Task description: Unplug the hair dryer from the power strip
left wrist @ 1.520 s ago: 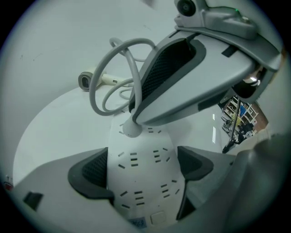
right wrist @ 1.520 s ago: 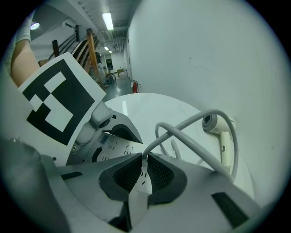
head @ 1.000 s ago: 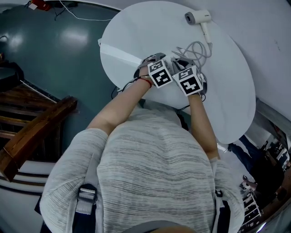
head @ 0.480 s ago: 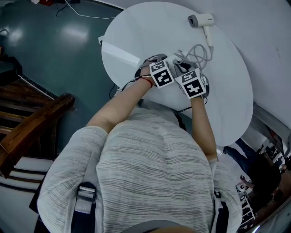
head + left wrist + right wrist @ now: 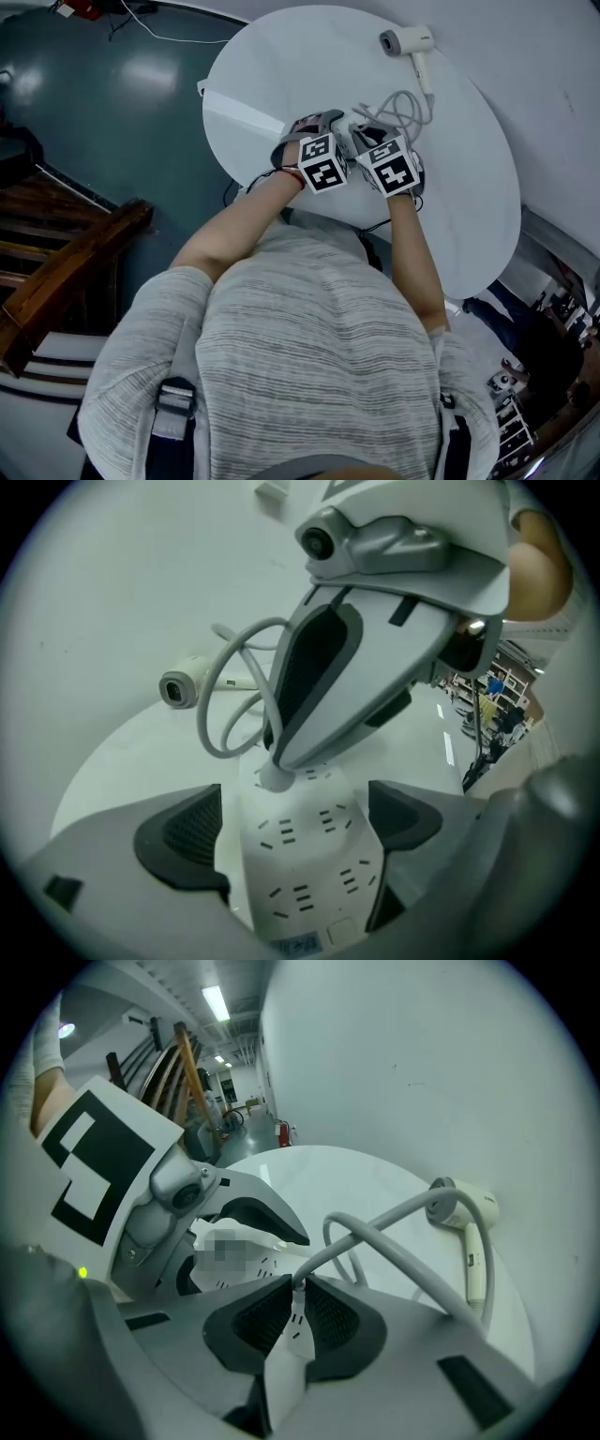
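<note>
White power strip (image 5: 300,878) clamped in our left gripper (image 5: 300,810); right gripper (image 5: 296,1297) pinches the hair-dryer plug (image 5: 275,778); next, we judge, a straight pull.

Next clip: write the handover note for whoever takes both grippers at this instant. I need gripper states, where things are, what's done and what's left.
Left gripper: jaws set against the two long sides of the power strip, which lies flat on the white table.
Right gripper: shut on the plug, which sits in the strip's end away from the left gripper.
The cord loops from the plug to the hair dryer, which lies at the table's far edge.
Done: both grips are set.
Left: the plug is not yet out. Probably pull it straight up with the right while the left steadies the strip.
</note>
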The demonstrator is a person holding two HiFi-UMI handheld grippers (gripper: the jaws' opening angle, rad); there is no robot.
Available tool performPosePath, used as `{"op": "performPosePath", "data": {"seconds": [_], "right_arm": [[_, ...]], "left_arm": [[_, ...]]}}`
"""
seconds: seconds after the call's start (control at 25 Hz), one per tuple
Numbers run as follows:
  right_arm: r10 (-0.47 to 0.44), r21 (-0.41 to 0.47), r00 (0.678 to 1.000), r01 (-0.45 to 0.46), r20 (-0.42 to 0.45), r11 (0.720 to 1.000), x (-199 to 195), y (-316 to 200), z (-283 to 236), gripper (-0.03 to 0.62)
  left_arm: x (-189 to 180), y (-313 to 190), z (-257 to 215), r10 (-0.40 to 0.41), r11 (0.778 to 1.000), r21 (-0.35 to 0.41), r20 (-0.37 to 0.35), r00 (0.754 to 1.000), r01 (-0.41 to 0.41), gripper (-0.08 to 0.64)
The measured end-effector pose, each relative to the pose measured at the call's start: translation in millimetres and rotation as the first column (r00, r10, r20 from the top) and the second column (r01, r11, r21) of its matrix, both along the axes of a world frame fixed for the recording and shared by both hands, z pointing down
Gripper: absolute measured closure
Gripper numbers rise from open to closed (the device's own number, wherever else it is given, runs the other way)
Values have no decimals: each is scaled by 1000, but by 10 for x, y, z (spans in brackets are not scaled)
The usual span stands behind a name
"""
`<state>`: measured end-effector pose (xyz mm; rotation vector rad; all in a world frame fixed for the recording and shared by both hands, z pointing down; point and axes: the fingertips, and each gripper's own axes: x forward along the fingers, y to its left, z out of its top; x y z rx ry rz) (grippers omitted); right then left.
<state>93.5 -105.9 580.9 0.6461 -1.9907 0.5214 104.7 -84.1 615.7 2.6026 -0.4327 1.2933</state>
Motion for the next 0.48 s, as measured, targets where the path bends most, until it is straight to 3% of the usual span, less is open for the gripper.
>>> {"op": "performPosePath", "data": {"seconds": [0.24,0.48], "right_arm": [[15,3,1000,-15,5,1000,-33,2,-12,538],[28,-2,999,-28,18,1000,-20,0,-18,538]], "left_arm": [[94,8,76,-19,999,41,71,997,16,85],[101,-17,102,-44,998,46,74,996,40,100]]}}
